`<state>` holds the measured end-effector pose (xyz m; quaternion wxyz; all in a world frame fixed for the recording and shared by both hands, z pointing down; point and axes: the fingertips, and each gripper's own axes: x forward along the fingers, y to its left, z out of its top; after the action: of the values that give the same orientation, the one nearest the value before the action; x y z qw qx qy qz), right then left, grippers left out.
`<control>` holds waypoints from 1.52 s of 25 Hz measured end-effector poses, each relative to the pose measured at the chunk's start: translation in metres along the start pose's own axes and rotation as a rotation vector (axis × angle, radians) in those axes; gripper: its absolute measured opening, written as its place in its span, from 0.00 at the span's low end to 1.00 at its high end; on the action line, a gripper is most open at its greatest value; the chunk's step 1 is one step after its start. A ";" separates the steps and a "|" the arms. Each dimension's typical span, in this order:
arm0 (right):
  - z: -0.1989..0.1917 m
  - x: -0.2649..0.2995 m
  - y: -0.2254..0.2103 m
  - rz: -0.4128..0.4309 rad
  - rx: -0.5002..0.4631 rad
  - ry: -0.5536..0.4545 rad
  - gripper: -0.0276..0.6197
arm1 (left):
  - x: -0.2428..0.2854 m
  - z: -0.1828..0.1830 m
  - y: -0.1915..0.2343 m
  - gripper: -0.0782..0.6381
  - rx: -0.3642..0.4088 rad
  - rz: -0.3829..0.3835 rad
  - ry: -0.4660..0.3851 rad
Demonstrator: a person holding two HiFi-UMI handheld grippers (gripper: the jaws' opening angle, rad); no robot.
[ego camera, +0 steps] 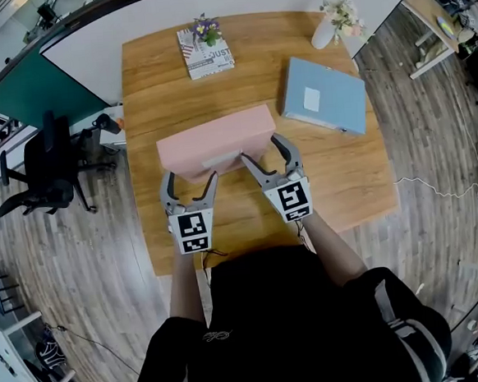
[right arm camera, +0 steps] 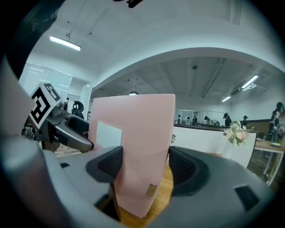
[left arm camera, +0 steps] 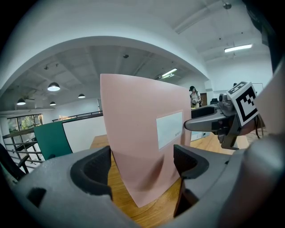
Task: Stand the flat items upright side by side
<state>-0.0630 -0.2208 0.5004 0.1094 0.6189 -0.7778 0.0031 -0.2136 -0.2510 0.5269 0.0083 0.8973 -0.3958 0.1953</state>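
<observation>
Counter (ego camera: 337, 178) fills mid-frame. Pink binder (ego camera: 214, 140) sits dead center, tipped up on edge, probably so it ends up standing. Blue binder (ego camera: 322, 95) lies flat upper right. Left hand-held gripper (ego camera: 190, 182) and right hand-held gripper (ego camera: 262, 150) both clamp the pink binder's near side to steady it.

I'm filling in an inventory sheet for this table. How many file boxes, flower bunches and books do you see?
File boxes: 2 (pink file box, blue file box)
Flower bunches: 2 (purple flowers, one in the white vase)
Books: 1 (printed book)
Total: 5
</observation>
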 end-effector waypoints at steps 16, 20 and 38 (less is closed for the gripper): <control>-0.008 -0.014 0.001 0.035 0.065 -0.005 0.54 | -0.017 -0.005 0.034 0.75 0.112 -0.228 0.026; -0.014 -0.017 -0.002 0.039 0.081 0.010 0.57 | -0.005 0.006 0.028 0.77 0.182 -0.405 0.024; -0.013 0.028 -0.010 0.361 -0.085 0.075 0.53 | 0.002 0.017 0.002 0.65 0.093 -0.290 -0.033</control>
<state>-0.0571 -0.2482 0.5164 0.1619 0.4638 -0.8709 0.0130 -0.2084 -0.2566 0.5114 -0.0115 0.9475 -0.2528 0.1955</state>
